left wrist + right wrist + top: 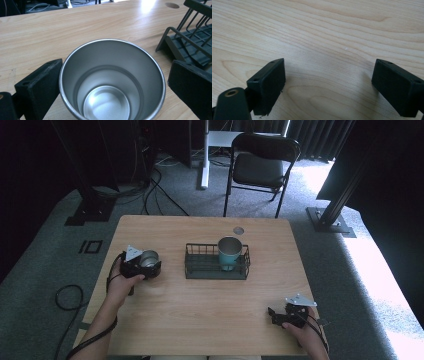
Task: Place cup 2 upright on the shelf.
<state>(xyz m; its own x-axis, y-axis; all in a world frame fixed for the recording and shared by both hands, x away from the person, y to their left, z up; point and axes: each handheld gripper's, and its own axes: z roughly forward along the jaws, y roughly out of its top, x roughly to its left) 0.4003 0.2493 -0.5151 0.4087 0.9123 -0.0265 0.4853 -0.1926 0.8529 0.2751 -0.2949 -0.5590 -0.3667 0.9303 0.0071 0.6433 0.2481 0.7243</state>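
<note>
On the left side of the wooden table (200, 305), the left gripper (145, 266) is around a steel cup (149, 258).

From the high view, the steel cup stands upright just left of a dark wire rack (195, 265), which holds a teal cup (229, 252); the right gripper (277, 315) sits near the table's front right corner, well apart from both cups. In the left gripper view, the shiny steel cup (112, 82) sits between the two black jaws; one jaw touches its rim, the other is just beside it, and I cannot tell if they squeeze it. The wire rack (190, 42) is close by. In the right gripper view, the jaws stand wide apart over bare wood (324, 37), holding nothing.
</note>
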